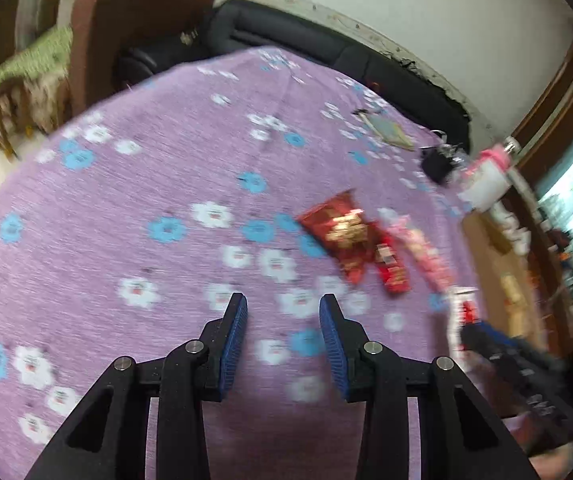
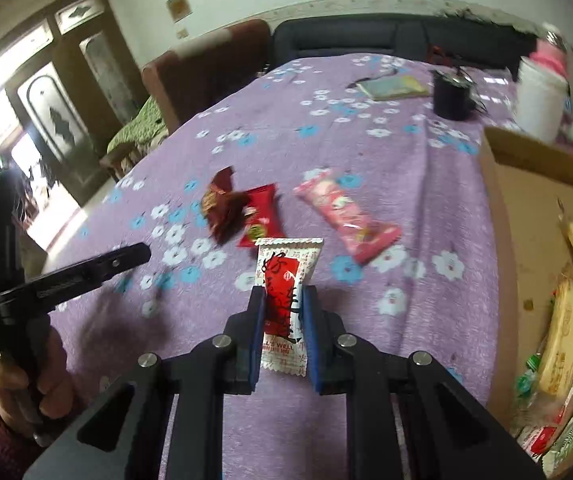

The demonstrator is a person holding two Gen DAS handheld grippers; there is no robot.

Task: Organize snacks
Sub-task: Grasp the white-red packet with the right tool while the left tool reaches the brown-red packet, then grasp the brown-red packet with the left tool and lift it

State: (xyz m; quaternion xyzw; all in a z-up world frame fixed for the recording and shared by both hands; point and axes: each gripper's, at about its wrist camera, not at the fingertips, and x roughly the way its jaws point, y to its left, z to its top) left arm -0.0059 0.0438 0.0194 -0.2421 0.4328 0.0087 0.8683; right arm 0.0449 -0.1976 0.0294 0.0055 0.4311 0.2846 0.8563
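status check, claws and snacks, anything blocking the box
Right claw shut on white-red packet. Left claw open, empty. Three snacks left on cloth. Path to cardboard box clear.

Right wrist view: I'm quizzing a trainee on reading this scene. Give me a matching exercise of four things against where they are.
Things:
1. white-and-red snack packet
2. pink snack packet
3. cardboard box
4. black cup

Places:
A. far end of the table
B. lying flat mid-table
C. between the right gripper's pads
D. right edge, snacks inside

Pairs: 1-C, 2-B, 3-D, 4-A
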